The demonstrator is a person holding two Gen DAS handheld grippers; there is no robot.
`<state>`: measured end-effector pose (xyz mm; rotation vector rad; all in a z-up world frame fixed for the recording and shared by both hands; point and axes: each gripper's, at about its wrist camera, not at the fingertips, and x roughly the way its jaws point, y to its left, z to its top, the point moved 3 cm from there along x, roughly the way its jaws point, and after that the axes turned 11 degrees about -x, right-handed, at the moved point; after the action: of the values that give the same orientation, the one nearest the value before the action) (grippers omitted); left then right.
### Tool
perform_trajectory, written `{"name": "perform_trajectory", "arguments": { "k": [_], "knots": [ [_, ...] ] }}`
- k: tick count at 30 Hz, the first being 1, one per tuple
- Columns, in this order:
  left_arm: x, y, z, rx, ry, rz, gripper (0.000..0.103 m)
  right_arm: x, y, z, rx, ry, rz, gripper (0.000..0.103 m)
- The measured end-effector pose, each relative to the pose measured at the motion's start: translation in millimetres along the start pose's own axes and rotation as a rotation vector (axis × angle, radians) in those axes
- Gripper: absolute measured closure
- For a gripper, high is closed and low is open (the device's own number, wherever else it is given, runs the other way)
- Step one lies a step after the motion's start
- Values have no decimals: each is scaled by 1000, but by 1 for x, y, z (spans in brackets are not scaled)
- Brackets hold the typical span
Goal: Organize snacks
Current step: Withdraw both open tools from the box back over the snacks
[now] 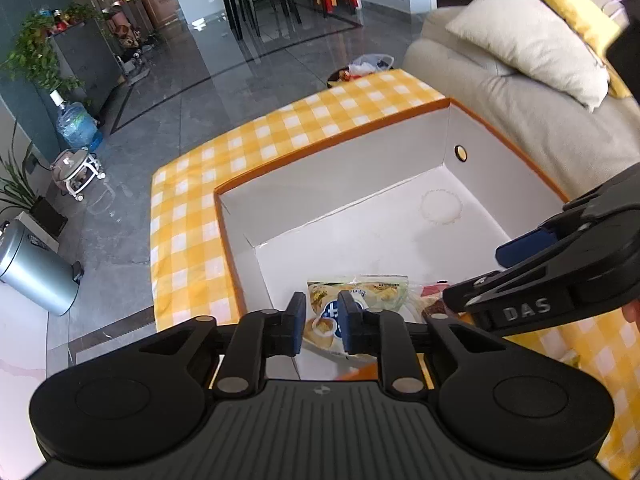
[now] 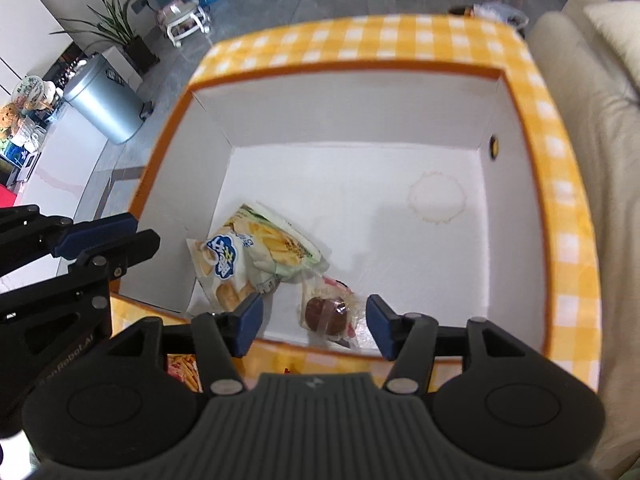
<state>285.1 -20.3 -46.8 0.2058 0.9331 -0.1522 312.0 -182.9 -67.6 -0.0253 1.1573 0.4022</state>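
Note:
An open box [image 2: 532, 184] with orange rim and white inside sits on a yellow checked cloth. Inside it lie a green-and-white snack bag [image 2: 276, 248], a white bag with a blue logo [image 2: 224, 268] and a clear pack with a brown pastry [image 2: 326, 314]. My right gripper [image 2: 314, 330] is open and empty above the box's near wall, over the pastry pack. My left gripper [image 1: 322, 322] hangs above the bags [image 1: 360, 292] with a narrow gap between its jaws and nothing in it. The right gripper's side [image 1: 560, 272] shows in the left wrist view.
More snack packs [image 2: 182, 370] lie on the cloth in front of the box, partly hidden. A beige sofa [image 1: 540, 92] with cushions stands beside the table. A metal bin [image 1: 36, 272], plants and a water jug stand on the floor.

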Motion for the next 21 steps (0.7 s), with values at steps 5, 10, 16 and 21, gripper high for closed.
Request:
{"name": "perform_trajectory", "arguments": {
  "k": [5,10,16,21],
  "knots": [
    [-28,6,-10,-25,-47,-7,68,-33,11,-19,-47,-124,-68,45],
    [-58,10,-24,-52,-101,-7,58,-62,22,-45,-63,-212,-88,45],
    [-91,15,-46,-84,-143,-10,48,-93,40,-87,-94,-301,-108,41],
    [-114,24,-71,-109,-165,35,37,-109,46,-127,-74,-338,-104,39]
  ]
}}
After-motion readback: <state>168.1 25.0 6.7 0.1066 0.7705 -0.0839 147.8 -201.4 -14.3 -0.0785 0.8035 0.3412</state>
